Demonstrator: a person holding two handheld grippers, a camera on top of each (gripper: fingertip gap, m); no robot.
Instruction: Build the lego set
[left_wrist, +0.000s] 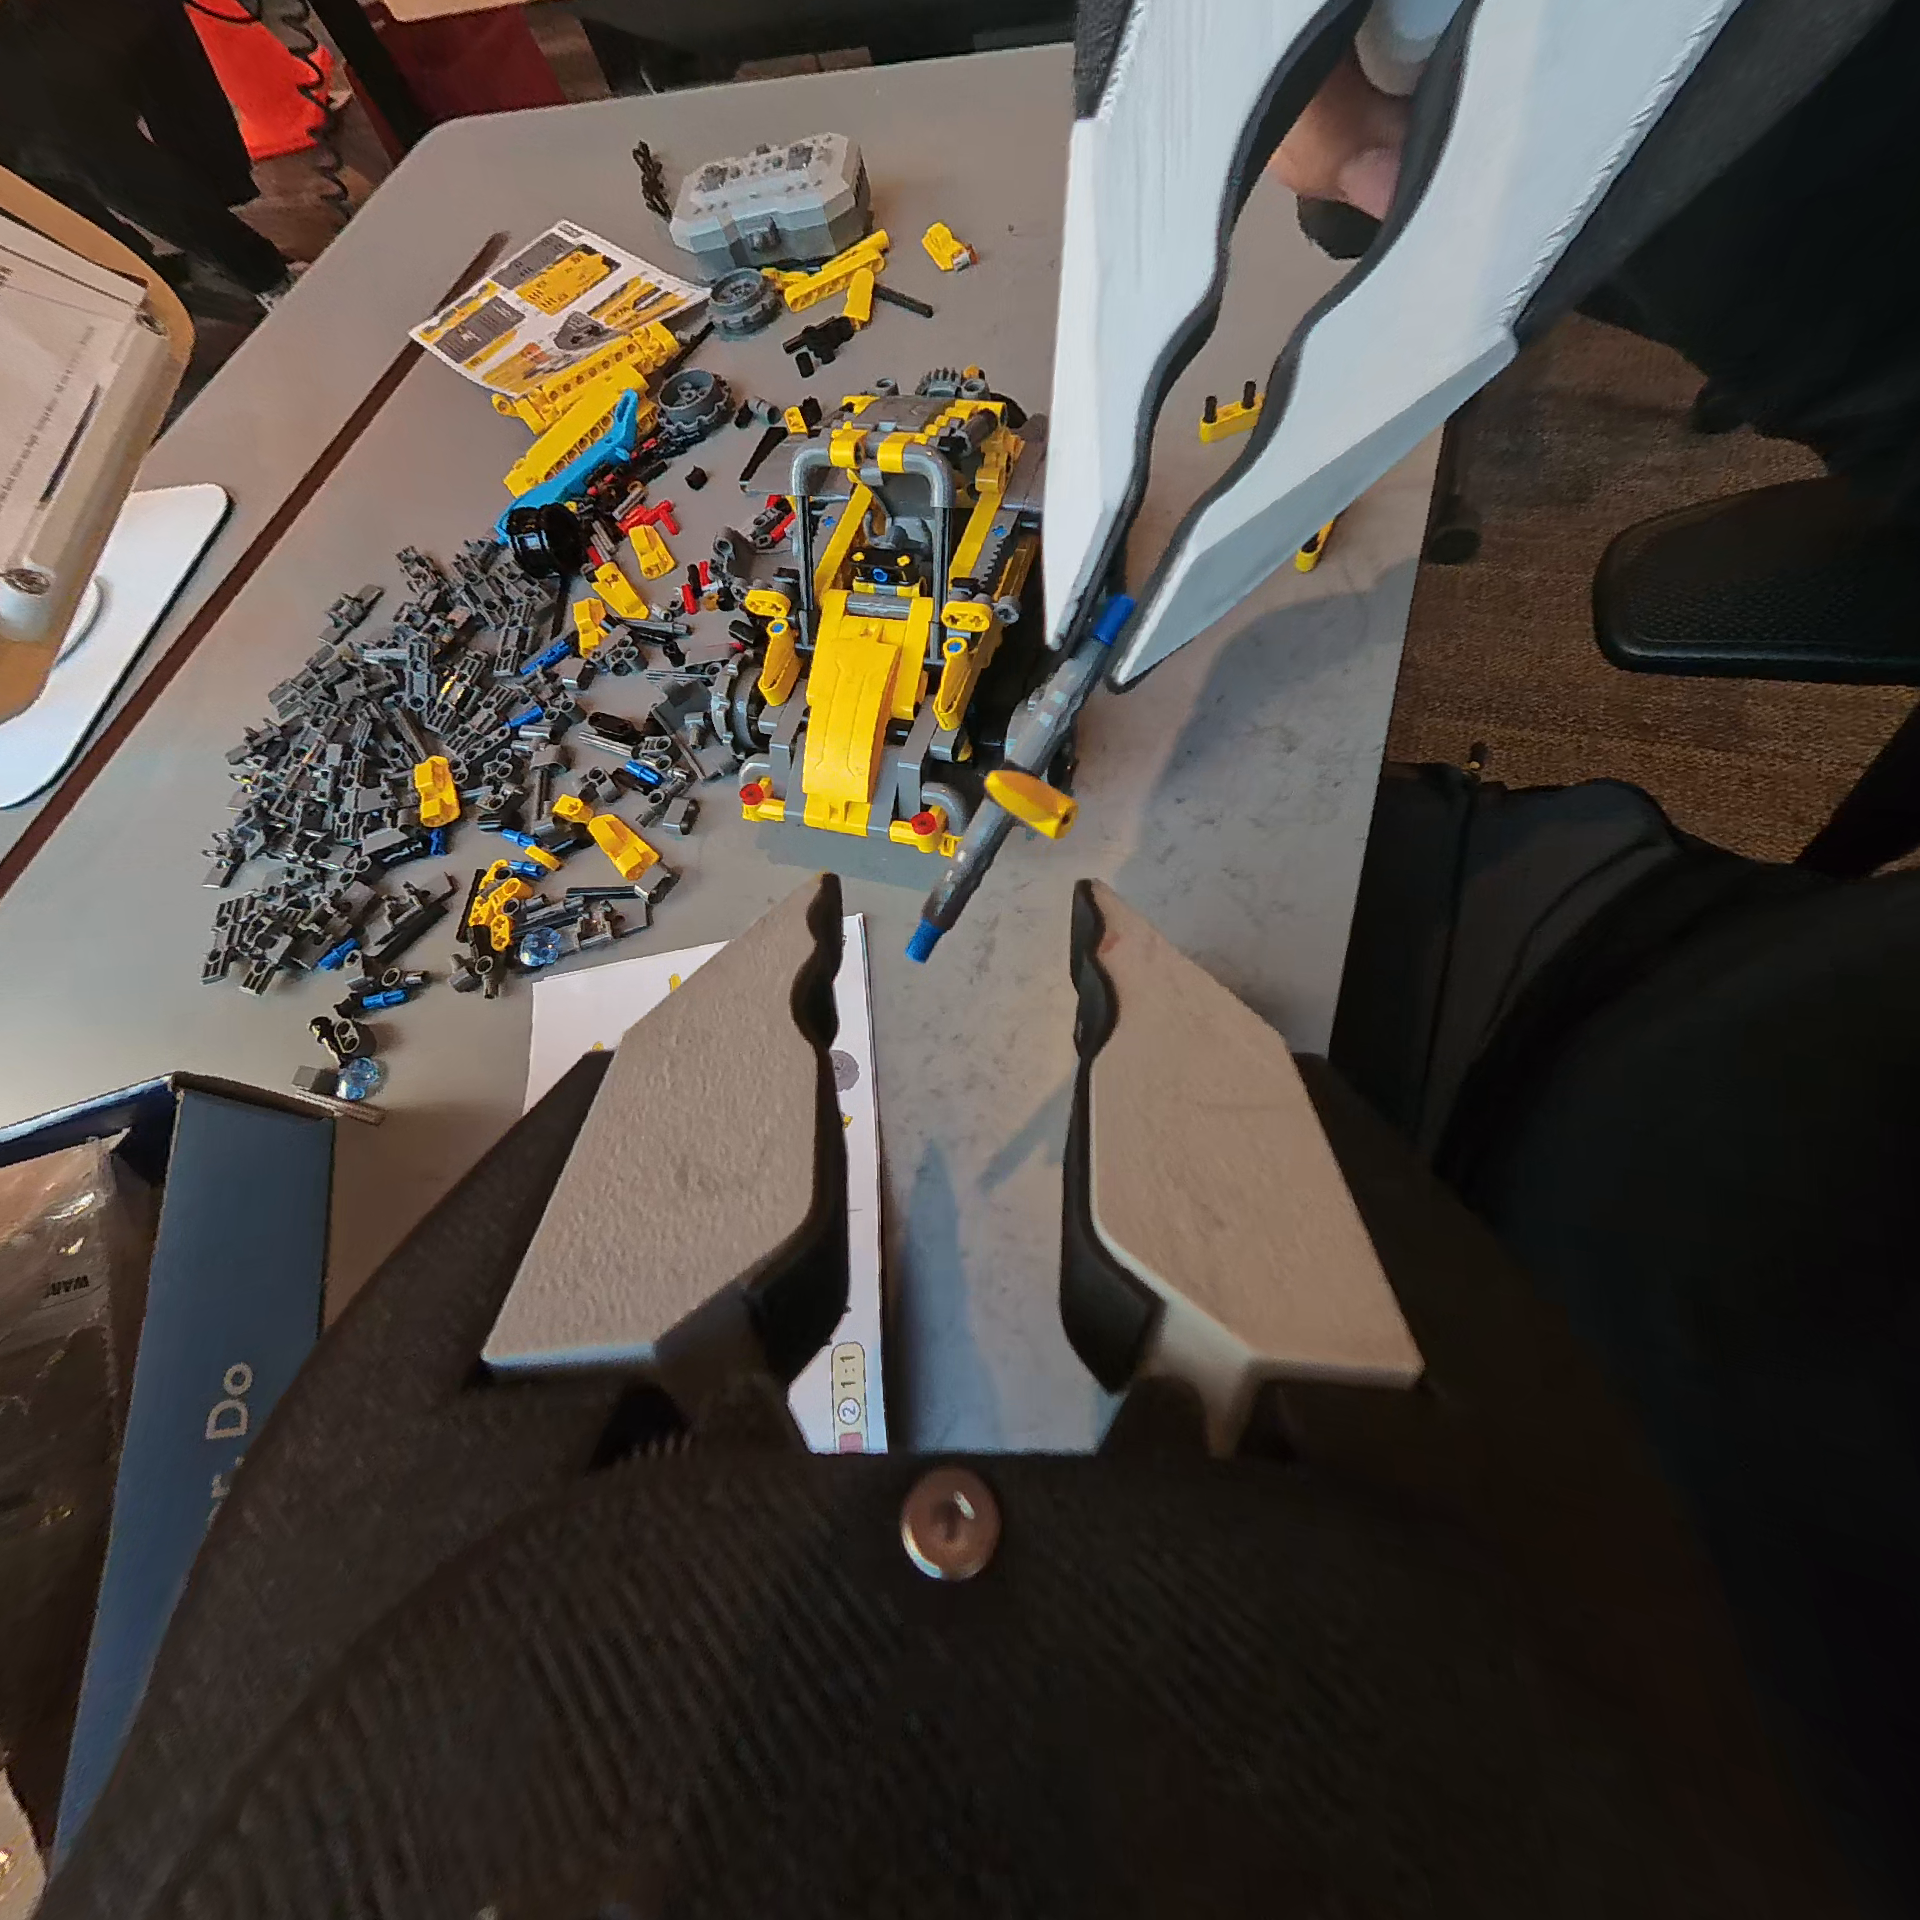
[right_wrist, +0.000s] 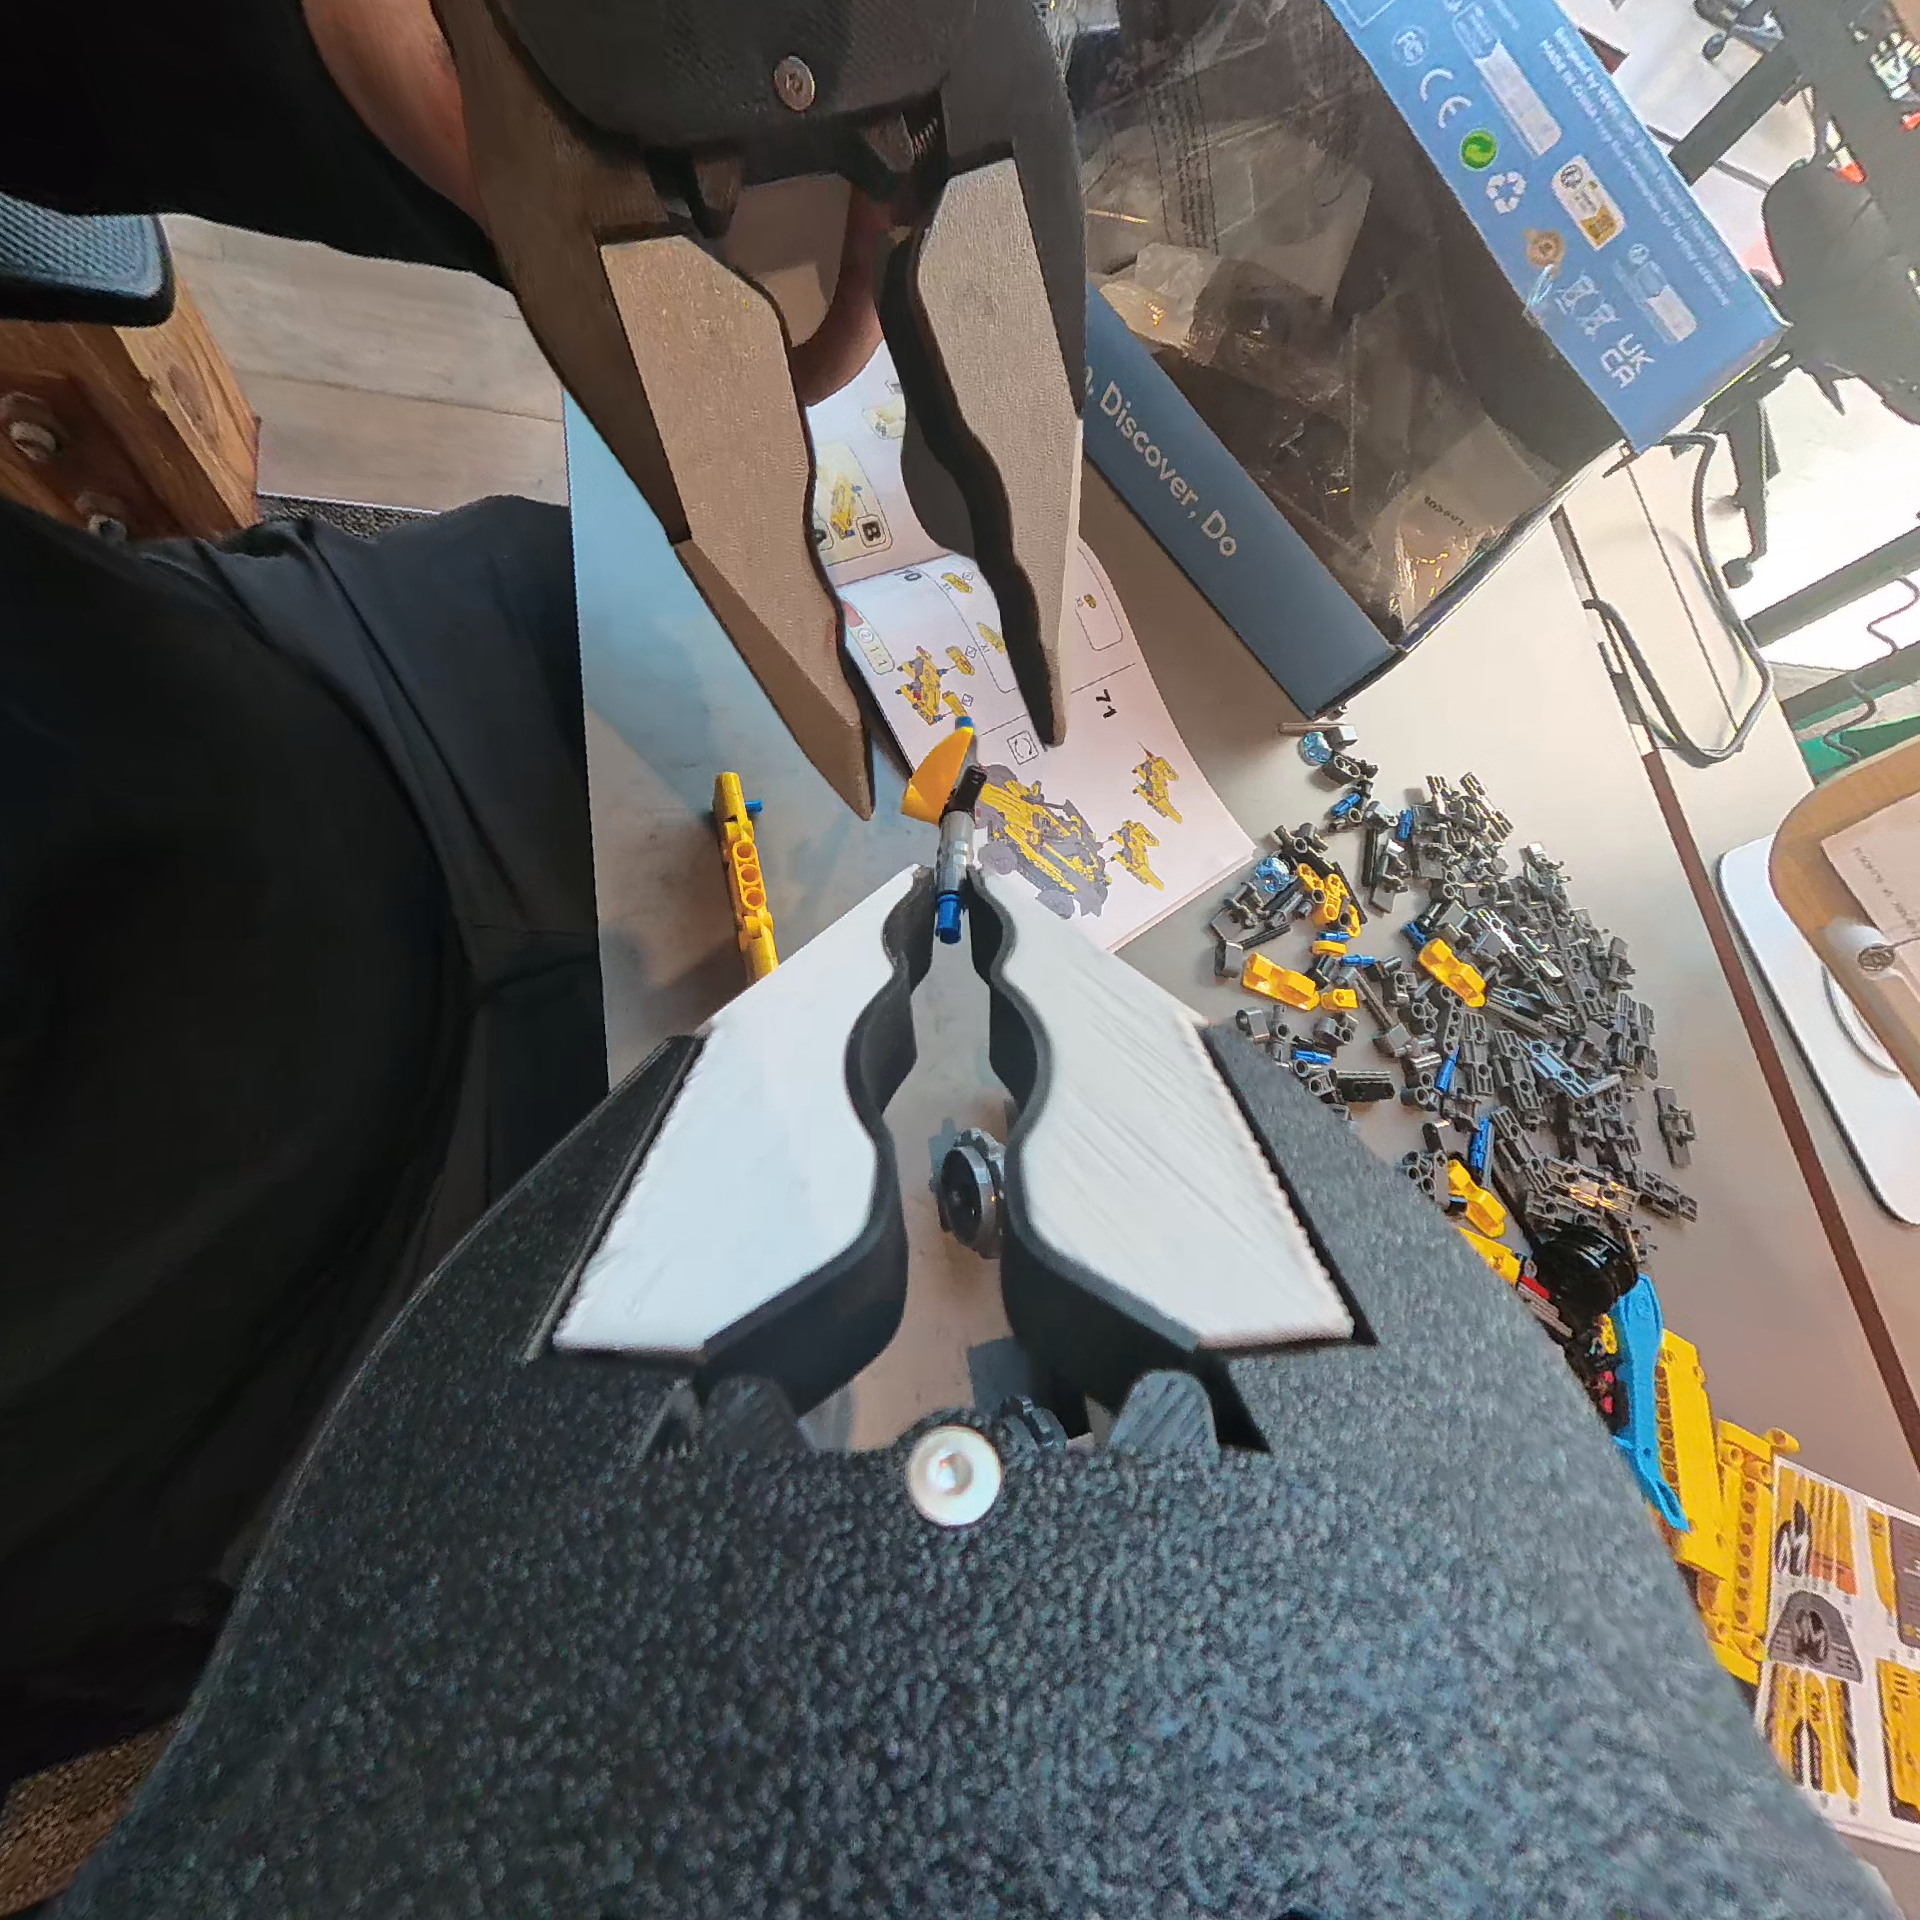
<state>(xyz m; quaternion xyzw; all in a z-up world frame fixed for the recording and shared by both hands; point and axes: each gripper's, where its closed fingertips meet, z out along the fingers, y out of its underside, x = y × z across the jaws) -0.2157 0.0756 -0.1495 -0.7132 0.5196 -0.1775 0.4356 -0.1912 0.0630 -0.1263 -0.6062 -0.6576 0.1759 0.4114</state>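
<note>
My right gripper (right_wrist: 945, 873), with white fingers, is shut on a thin grey rod assembly (right_wrist: 954, 840) with blue pins at its ends and a yellow piece (right_wrist: 932, 781) near its far end. In the left wrist view this gripper (left_wrist: 1091, 649) comes down from the upper right and holds the rod (left_wrist: 1023, 748) slanted above the table, just right of a yellow and grey brick vehicle (left_wrist: 873, 644). My left gripper (left_wrist: 956, 894), with grey fingers, is open and empty. Its tips (right_wrist: 956, 774) flank the rod's free end without touching it.
A pile of small grey, yellow and blue pieces (left_wrist: 395, 748) lies left of the vehicle. An instruction booklet (left_wrist: 862, 1143) lies under my left gripper. A blue box (left_wrist: 229, 1351) stands at the near left, a grey block (left_wrist: 769, 197) and sticker sheet (left_wrist: 561, 301) at the back. A yellow beam (right_wrist: 748, 883) lies by the table edge. The left gripper's tips are roughly 4 centimeters from the right gripper's.
</note>
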